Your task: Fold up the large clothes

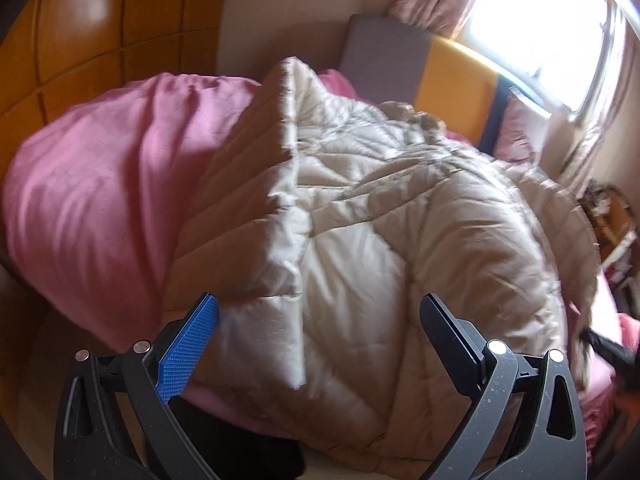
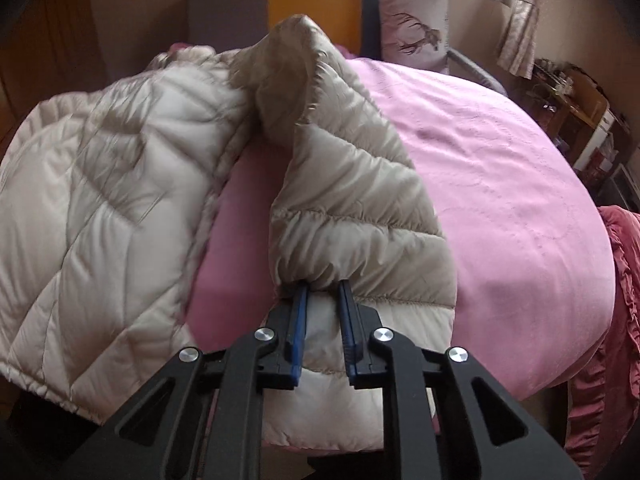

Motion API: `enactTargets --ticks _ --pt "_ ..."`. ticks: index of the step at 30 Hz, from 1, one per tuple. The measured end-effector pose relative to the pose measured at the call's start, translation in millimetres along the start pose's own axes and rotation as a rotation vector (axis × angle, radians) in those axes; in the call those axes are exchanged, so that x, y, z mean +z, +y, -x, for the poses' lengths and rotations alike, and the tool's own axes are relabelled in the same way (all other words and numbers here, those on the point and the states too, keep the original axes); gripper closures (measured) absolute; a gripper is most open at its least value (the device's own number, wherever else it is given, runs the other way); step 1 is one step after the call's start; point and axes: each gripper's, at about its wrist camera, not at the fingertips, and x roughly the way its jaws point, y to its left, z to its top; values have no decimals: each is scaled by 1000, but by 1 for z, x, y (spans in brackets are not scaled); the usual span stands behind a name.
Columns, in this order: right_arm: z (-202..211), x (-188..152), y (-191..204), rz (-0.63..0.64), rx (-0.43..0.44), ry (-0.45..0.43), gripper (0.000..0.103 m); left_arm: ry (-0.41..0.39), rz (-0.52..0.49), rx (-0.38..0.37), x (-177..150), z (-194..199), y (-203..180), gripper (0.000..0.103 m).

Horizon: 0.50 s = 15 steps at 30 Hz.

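A cream quilted puffer jacket lies spread over a pink bed. In the left wrist view my left gripper stands wide open just above the jacket's near hem, with nothing between its fingers. In the right wrist view the jacket's body lies at the left, and one sleeve runs down the middle toward me. My right gripper is shut on that sleeve near its cuff, the fabric bunched between the blue pads.
The pink bedsheet stretches bare to the right of the sleeve. A headboard with grey and yellow panels and a pillow stand at the far end. Ruffled dark pink bedding hangs at the right edge. A cluttered shelf stands by the wall.
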Motion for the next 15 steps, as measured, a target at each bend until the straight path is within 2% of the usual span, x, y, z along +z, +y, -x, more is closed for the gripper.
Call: enactTargets --ticks 2,6,8,10,12,14,15 --pt "0 19 -20 -29 -39 -50 89 -6 26 -70 -1 1 4 4" --pt "-15 50 -58 -72 -138 -113 88 -13 57 -116 2 3 7 4" --pt "-32 63 -75 -72 -200 -113 72 -20 63 -106 4 4 9 4" --pt "-38 73 -90 -108 -252 -99 36 -21 70 -104 5 5 10 4" --pt "-26 77 -107 -222 -286 -123 30 -18 86 -81 5 7 14 4" --pt "4 76 -117 -362 -316 -236 18 -16 104 -73 7 9 20 4" --pt "20 73 -119 -407 -323 -300 9 -32 122 -74 9 12 25 4"
